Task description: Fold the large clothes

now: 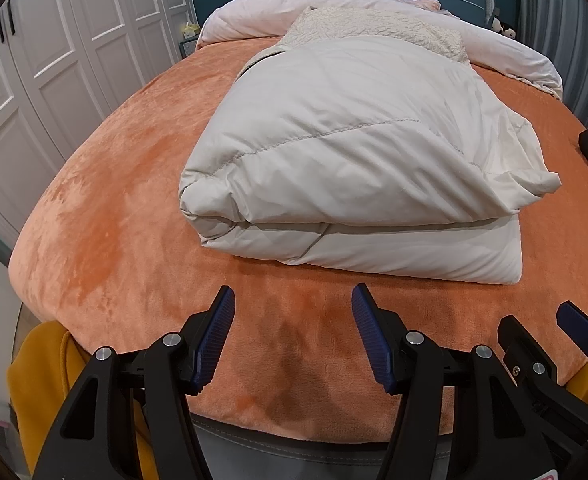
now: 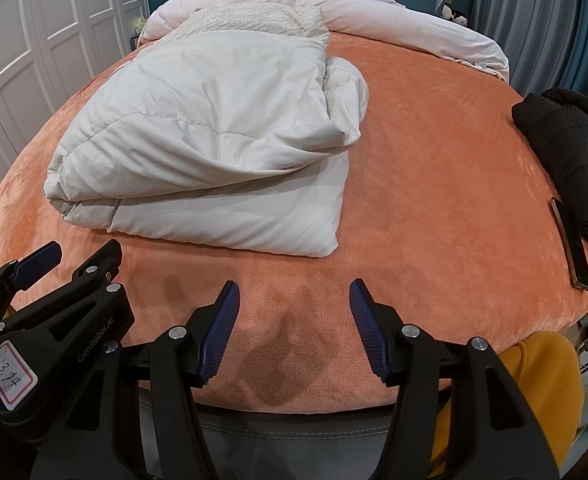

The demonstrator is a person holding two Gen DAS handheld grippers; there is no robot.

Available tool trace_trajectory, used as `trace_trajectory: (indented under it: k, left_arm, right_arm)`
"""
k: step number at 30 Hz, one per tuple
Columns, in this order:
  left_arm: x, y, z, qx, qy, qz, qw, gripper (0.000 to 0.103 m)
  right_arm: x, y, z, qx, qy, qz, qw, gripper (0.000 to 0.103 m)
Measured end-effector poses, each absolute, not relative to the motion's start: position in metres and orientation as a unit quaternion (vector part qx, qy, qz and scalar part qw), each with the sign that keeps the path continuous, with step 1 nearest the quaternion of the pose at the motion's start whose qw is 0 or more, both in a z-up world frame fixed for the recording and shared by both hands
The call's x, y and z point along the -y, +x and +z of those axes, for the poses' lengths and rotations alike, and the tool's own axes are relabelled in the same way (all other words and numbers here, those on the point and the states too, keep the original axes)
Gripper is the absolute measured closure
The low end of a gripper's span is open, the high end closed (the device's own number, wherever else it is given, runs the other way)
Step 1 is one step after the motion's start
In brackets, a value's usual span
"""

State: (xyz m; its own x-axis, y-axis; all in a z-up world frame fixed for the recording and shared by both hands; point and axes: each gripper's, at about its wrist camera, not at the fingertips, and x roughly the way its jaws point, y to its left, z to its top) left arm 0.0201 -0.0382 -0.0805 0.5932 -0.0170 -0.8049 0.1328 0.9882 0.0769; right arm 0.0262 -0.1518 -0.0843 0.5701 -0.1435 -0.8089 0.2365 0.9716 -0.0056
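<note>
and here we are at the foot of the bed (image 1: pixel 105 216): the pale padded coat (image 1: pixel 346 148) lies mid-mattress on the orange cover, doubled over into a thick bundle, so most of the folding looks done, though one loose corner flops out on its right and could want tucking. the left gripper (image 1: pixel 293 302) hovers short of it, jaws apart, nothing between them; the right gripper (image 2: pixel 292 296) beside it, same story, parted and empty. only the right view catches the black garment (image 2: pixel 566 152) and the phone (image 2: pixel 570 242) at the bed's right edge; the left shows just a sliver of black.
</note>
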Motion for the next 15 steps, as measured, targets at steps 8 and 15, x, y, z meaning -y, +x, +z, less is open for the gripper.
trace_trajectory:
  k: [8, 15]
  left_arm:
    - [0.0373, 0.0211, -0.0797, -0.447, 0.066, -0.042, 0.891, 0.045]
    - [0.0367, 0.0218, -0.0803, -0.452, 0.064, -0.043, 0.889, 0.045]
  right_arm:
    - [0.1526, 0.0263, -0.0843, -0.451, 0.051, -0.107, 0.885, 0.048]
    - [0.1522, 0.0258, -0.0843, -0.451, 0.051, -0.108, 0.885, 0.048]
